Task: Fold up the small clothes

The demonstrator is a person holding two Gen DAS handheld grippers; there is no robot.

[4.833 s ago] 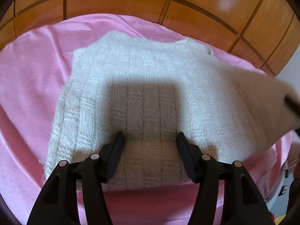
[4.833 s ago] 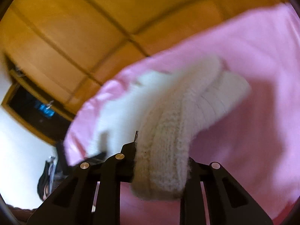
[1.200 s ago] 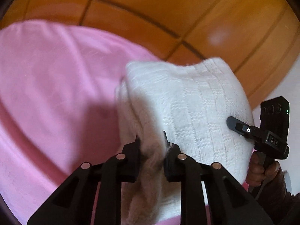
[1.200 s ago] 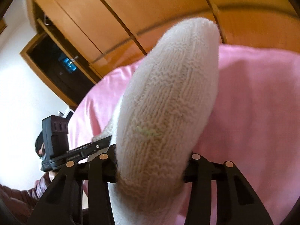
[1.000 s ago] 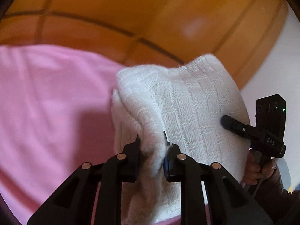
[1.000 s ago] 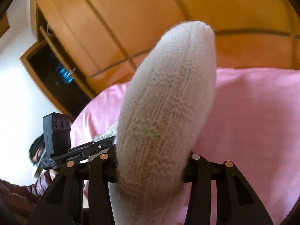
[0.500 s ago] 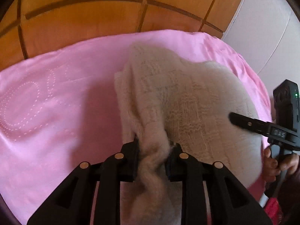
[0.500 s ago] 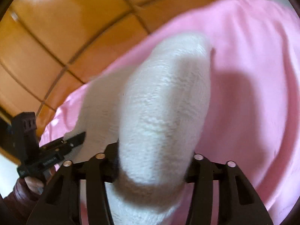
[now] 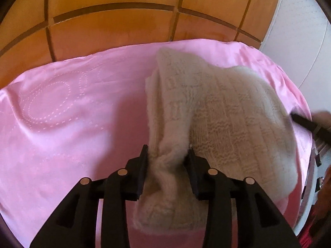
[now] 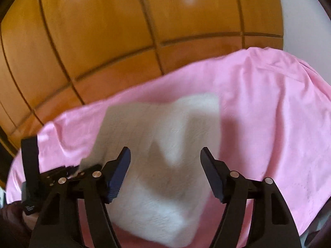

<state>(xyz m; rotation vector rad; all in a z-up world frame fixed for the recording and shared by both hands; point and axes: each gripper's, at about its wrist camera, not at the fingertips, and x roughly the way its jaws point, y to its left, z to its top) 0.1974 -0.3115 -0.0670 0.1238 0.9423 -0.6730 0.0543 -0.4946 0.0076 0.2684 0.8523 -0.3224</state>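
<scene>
Pink sheet [image 9: 62, 124], sweater [image 9: 217, 113] in left tool [image 9: 167, 157]

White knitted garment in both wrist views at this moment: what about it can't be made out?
- Left wrist view: the white knitted garment is bunched in the left tool; its near end is hidden behind the tool, and the layers beneath are covered.
- Right wrist view: motion blur erases knit texture and fold edges; the open right tool hides its near corners.
- Garment type: unclear in either view.
</scene>
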